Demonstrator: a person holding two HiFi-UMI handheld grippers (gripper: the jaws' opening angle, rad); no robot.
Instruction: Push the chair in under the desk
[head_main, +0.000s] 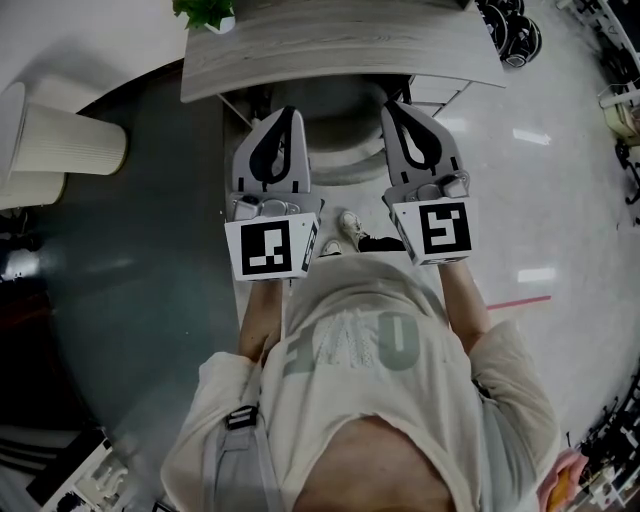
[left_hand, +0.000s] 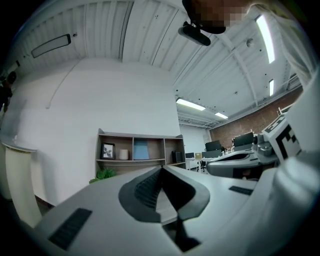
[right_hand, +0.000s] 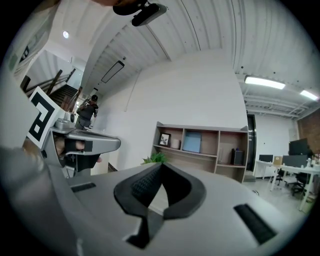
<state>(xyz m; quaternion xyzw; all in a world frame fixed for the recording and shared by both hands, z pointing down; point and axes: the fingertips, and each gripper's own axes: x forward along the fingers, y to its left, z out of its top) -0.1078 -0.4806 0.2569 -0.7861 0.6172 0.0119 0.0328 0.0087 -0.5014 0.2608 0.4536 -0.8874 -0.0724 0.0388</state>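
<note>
The chair (head_main: 342, 140) stands tucked under the far tabletop (head_main: 330, 45), with only part of it showing. The 2 grippers, left gripper (head_main: 286, 118) and right gripper (head_main: 397, 110), are closed on nothing and held level, apart from the chair, so the push seems finished.

The desk (head_main: 340, 50) has a matt wood-grain top, and the floor (head_main: 560, 200) looks glossy and smooth.
</note>
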